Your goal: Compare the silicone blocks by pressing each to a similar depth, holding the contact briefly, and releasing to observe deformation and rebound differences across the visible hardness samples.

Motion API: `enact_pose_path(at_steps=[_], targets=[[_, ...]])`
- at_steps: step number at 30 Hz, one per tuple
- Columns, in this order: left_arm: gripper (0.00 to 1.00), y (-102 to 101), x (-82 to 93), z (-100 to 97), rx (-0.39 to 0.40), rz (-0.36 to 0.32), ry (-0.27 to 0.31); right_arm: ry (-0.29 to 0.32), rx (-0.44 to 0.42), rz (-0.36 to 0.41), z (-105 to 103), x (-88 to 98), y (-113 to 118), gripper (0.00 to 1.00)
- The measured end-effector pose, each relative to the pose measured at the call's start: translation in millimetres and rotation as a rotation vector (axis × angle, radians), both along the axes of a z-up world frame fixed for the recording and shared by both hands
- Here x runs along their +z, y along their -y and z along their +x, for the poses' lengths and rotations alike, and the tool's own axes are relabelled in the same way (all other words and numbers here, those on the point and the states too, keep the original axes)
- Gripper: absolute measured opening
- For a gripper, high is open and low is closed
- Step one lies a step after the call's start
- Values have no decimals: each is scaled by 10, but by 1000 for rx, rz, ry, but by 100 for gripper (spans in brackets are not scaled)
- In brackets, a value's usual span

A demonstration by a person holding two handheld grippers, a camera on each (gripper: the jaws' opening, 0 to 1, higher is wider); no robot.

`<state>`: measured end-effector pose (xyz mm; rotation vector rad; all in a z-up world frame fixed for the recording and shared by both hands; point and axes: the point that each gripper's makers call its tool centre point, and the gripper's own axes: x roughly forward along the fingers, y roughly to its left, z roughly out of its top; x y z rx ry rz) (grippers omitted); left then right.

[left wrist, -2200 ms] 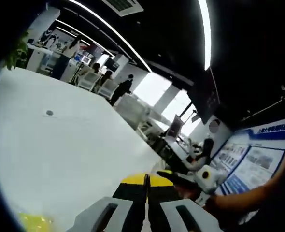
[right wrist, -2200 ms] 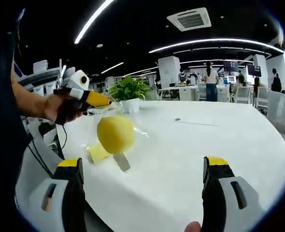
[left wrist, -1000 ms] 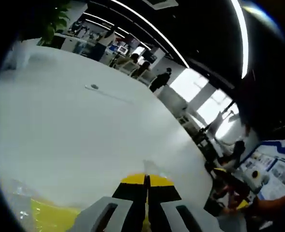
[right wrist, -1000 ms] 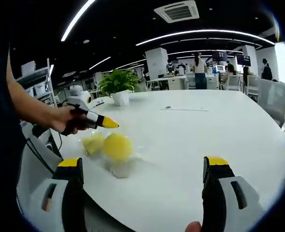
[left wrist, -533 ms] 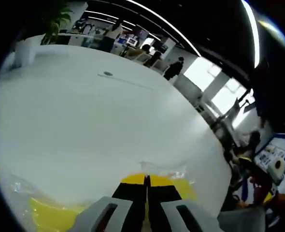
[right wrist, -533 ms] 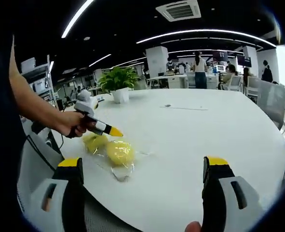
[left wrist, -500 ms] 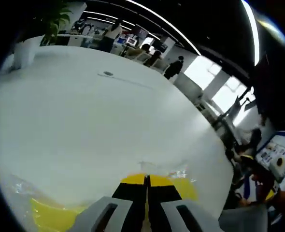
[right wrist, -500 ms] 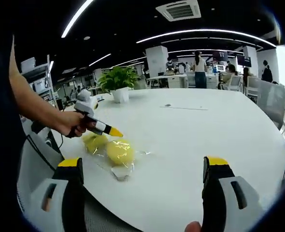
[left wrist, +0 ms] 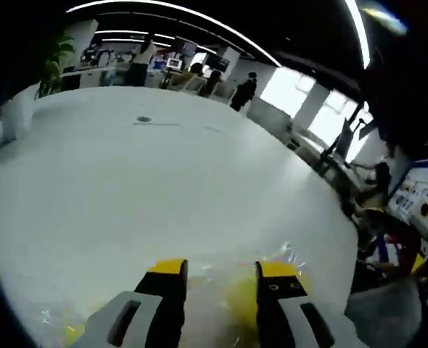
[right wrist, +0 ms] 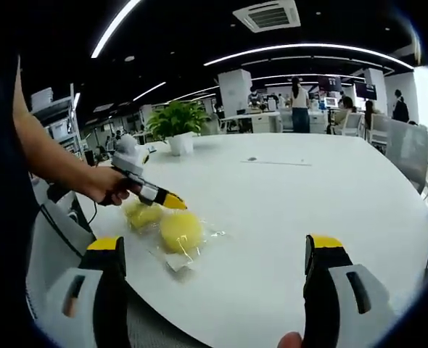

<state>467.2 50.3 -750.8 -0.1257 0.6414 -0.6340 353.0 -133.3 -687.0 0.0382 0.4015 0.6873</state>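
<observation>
Two yellow silicone blocks lie in clear plastic wrap on the white table (right wrist: 286,196). In the right gripper view, the round block (right wrist: 180,230) sits nearest and a paler block (right wrist: 143,214) just behind it. A hand holds my left gripper (right wrist: 172,201) just above them. In the left gripper view, my left gripper (left wrist: 221,268) is open over the crinkled wrap, with a yellow block (left wrist: 244,299) between and below its jaws and a yellow bit (left wrist: 72,333) at the lower left. My right gripper (right wrist: 214,245) stands wide open and holds nothing, well short of the blocks.
A potted plant (right wrist: 179,119) stands at the table's far left edge. A small round port (right wrist: 252,159) sits mid-table. Office desks, chairs and people stand beyond the table. A grey chair back (right wrist: 51,246) is close at the lower left.
The left gripper's jaws, shut half a second ago, have parted. The wrapped blocks, lifted earlier, now rest on the table. The right gripper has stayed put.
</observation>
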Motion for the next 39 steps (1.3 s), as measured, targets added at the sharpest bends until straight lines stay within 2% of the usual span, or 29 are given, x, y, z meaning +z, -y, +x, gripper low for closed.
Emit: enact_pose_path(at_steps=[1, 2, 3, 4, 6, 7, 9, 11, 13, 16, 18, 20, 24, 28, 32, 34, 36, 37, 39], targets=[[66, 12, 81, 11, -14, -20, 25, -3, 2, -1, 1, -3, -10, 96], [73, -5, 194, 8, -31, -32, 52, -6, 6, -6, -2, -14, -22, 96], [79, -38, 232, -4, -31, -29, 52, -9, 9, -11, -2, -33, -27, 96], [86, -88, 305, 4, -47, -29, 87, -16, 14, -20, -3, -62, -34, 96], [88, -174, 379, -54, -57, -20, 94, -25, 16, -23, -5, -88, -41, 96], [88, -260, 438, -72, -59, -1, 123, -27, 16, -25, -3, -91, -43, 96], [94, -391, 515, -114, -70, 21, 157, -36, 15, -27, -4, -100, -57, 96], [100, -503, 616, -194, -67, 12, 177, -40, 18, -28, -5, -119, -68, 96], [100, -677, 661, -274, -45, -2, 181, -47, 21, -34, -8, -156, -83, 96], [100, -899, 614, -466, -33, -23, 140, -51, 31, -47, -8, -189, -111, 96], [100, -1050, 597, -603, -20, -35, 141, -39, 40, -63, 3, -200, -124, 97], [100, -1191, 555, -734, -12, -24, 147, -12, 45, -72, 16, -177, -136, 97], [100, -1433, 454, -954, 7, 42, 155, -17, 52, -77, 12, -184, -180, 97], [100, -1597, 399, -1121, 45, 23, 132, -14, 64, -82, 7, -200, -204, 97], [100, -1631, 379, -1253, 65, 13, 132, -23, 64, -75, 13, -221, -208, 97], [100, -1612, 389, -1305, 88, -14, 120, -10, 64, -75, 34, -196, -207, 97], [100, -1639, 477, -1275, 148, -66, 147, 1, 61, -72, 51, -162, -211, 97], [100, -1652, 503, -1262, 156, -71, 161, 5, 61, -71, 60, -154, -207, 97], [100, -1648, 511, -1271, 157, -76, 150, 7, 56, -64, 70, -145, -198, 97]])
